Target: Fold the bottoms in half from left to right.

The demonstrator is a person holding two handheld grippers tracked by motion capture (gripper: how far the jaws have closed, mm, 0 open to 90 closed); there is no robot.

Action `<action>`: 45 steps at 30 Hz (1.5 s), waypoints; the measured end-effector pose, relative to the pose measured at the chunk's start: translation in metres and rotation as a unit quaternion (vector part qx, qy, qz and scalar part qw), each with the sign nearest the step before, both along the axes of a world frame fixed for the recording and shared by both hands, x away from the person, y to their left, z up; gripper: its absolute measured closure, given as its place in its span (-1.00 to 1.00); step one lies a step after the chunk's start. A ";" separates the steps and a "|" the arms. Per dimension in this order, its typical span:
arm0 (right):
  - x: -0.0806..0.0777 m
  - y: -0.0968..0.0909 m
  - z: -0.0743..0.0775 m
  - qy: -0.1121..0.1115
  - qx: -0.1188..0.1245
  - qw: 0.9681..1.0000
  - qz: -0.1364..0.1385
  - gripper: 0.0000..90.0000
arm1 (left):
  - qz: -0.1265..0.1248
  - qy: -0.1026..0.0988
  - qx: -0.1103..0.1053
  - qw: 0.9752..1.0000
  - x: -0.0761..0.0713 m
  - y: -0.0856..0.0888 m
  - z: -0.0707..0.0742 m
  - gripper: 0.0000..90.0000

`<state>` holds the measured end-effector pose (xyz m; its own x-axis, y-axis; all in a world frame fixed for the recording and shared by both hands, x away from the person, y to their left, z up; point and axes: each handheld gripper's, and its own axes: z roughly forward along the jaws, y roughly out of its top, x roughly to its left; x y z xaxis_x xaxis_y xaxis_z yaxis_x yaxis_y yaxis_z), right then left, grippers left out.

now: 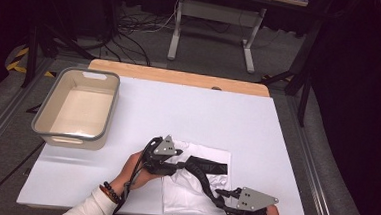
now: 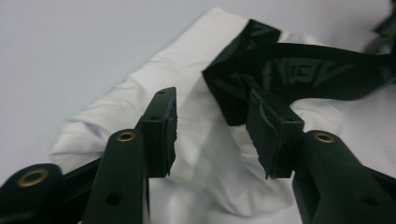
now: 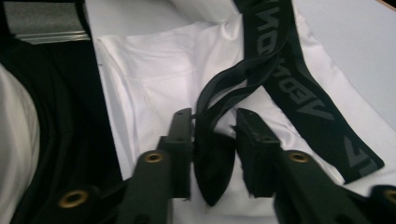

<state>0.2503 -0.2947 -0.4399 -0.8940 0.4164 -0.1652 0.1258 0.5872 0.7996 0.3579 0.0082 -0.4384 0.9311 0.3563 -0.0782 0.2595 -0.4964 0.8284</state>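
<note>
I count two grippers, one garment, one band and one bin on the one table (image 1: 258,116). The white garment (image 1: 193,193) lies flat near the table's front edge, and its black lettered band (image 1: 202,171) runs across it from my left gripper (image 1: 182,163) toward my right gripper (image 1: 220,197). In the left gripper view, the left gripper (image 2: 217,133) has its two jaws spread; a folded end of the band (image 2: 299,70) lies against the tip of one jaw, white cloth (image 2: 205,154) shows in the gap, and nothing is pinched. In the right gripper view, the right gripper (image 3: 215,144) has a fold of the band (image 3: 212,158) standing between its two jaws, with a gap visible on each side, so I read it as loose rather than clamped. One grey bin (image 1: 45,108) sits at the table's far left, well apart from the garment.
</note>
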 end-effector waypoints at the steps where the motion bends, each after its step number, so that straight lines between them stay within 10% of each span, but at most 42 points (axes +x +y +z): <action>1: 0.000 -0.002 0.000 0.000 0.006 1.000 -0.003 0.38 | -0.019 0.015 -0.004 1.000 -0.001 -0.001 -0.001 0.18; 6: 0.003 -0.008 0.004 -0.004 0.031 0.999 -0.034 0.19 | -0.056 0.023 0.018 0.998 -0.008 -0.011 -0.005 0.09; 20: 0.014 -0.010 0.002 0.005 0.036 0.997 -0.072 0.07 | -0.022 0.065 0.057 0.996 0.000 -0.028 -0.019 0.03; 26: 0.016 -0.012 0.005 0.005 0.056 0.994 -0.091 0.00 | -0.071 -0.044 0.048 0.995 -0.020 -0.021 -0.009 0.37; 33: 0.019 -0.022 0.017 0.018 0.118 0.984 -0.134 -0.06 | -0.133 -0.125 0.061 0.981 -0.058 0.002 -0.013 0.48; 40: 0.023 -0.020 0.021 0.013 0.124 0.980 -0.158 -0.13 | -0.153 -0.129 0.082 0.976 -0.078 0.016 -0.021 0.43; 45: 0.032 -0.018 0.017 0.030 0.114 0.978 -0.170 -0.05 | -0.116 -0.099 0.075 0.985 -0.073 0.019 -0.024 0.34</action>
